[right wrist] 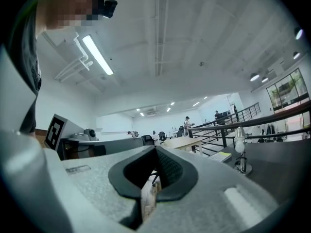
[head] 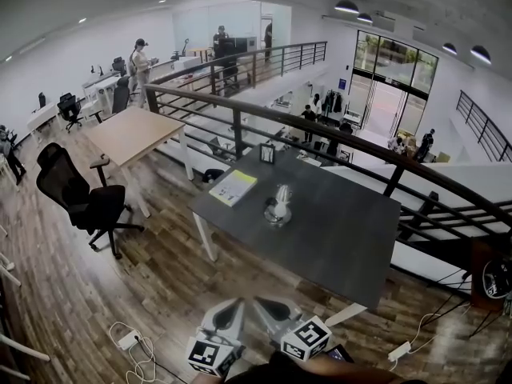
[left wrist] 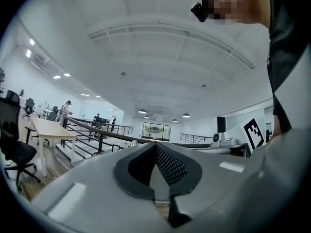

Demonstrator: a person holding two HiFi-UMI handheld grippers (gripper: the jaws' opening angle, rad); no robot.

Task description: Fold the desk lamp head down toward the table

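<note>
Dark grey desk (head: 344,238) stands along the black railing (head: 376,152), and the desk lamp (head: 279,204) sits near its middle on a round base, its pale head up on the stalk, not lowered toward the tabletop; a yellow-green booklet (head: 233,188) lies near it, toward the desk's left end, not touching; both tools are held low in front of the person, short of the desk's near edge and well apart from the lamp; the left gripper (head: 230,309) has its jaws pressed together on nothing; the right gripper (head: 270,307) likewise, closed and empty.
</note>
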